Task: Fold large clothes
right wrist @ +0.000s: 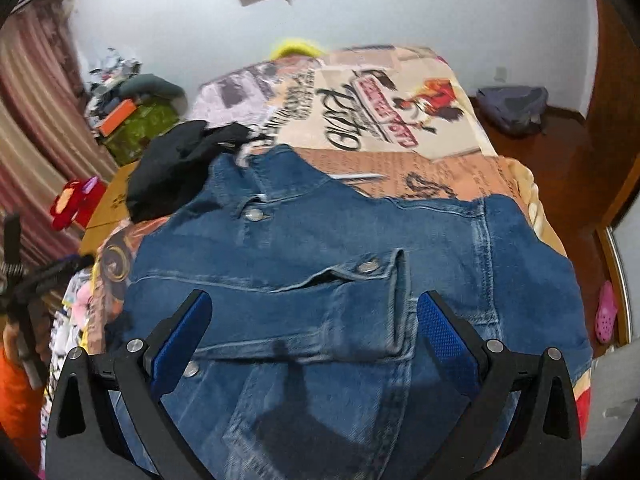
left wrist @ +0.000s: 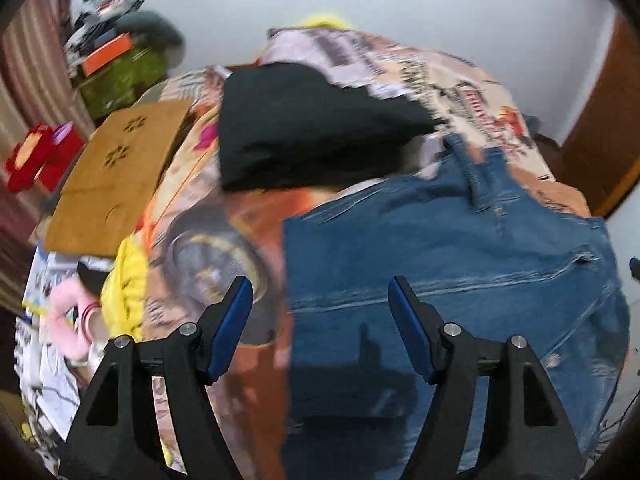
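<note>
Lying flat on bedspread, denim jacket; both tools wide apart

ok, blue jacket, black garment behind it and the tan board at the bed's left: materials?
Blue jacket: looks like denim, washed matte blue, with raised seams and metal snap buttons. Black garment: soft matte fabric, possibly knit; blur hides the weave. Tan board: likely wood or fibreboard, flat and smooth, with cut-out flower holes.
</note>
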Motion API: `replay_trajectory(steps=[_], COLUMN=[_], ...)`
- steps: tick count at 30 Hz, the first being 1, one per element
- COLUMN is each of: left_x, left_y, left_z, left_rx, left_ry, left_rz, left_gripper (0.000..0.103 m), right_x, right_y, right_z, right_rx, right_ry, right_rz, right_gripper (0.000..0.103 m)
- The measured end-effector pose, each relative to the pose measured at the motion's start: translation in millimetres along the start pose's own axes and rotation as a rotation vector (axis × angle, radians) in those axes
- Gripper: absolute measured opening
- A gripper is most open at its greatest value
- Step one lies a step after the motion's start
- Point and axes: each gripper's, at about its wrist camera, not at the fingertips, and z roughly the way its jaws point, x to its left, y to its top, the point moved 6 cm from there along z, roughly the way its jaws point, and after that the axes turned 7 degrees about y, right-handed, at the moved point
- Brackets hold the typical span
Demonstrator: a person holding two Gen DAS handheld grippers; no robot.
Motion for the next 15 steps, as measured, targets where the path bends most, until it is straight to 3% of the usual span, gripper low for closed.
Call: replay_trajectory(steps=[1, 3, 7, 8, 11, 15], left_x=[8.0, 16.8, 26.1, 26.7, 24.7, 14.9], left_y=[-5.2, -13.5, -31.7, -35.8, -44.9, -49.7], left_z=[4.3, 9.1, 19.1, 21.8, 25.0, 25.9], left_rx=[0.012, 0.028, 0.064, 0.076, 0.106, 0.128], left_ry=[0.001, -0.003, -0.027, -0.036, -0.052, -0.071], left_rz=[-0.011, -0.021, -0.038, -0.042, -0.041, -0.019], left_gripper=[0.069, 0.069, 0.069, 0.069, 0.069, 0.069], right_x=[-7.0, -18.8, -28.0, -27.6, -18.3, -2.5], right_y=[0.4, -3.1, -17.3, -20.5, -18.7, -4.8], right_z=[5.3, 17.2, 39.3, 42.4, 42.9, 40.4], right_rx=[0.022, 0.077, 0.163, 0.167, 0.146, 0.119], right_ry=[-0.011, -0.023, -0.068, -0.085, -0.127, -0.166], right_rz=[0.020, 0.049, 0.031, 0.016, -0.060, -0.148], right_gripper=[0.094, 0.076, 0.066, 0.065, 0.036, 0.023])
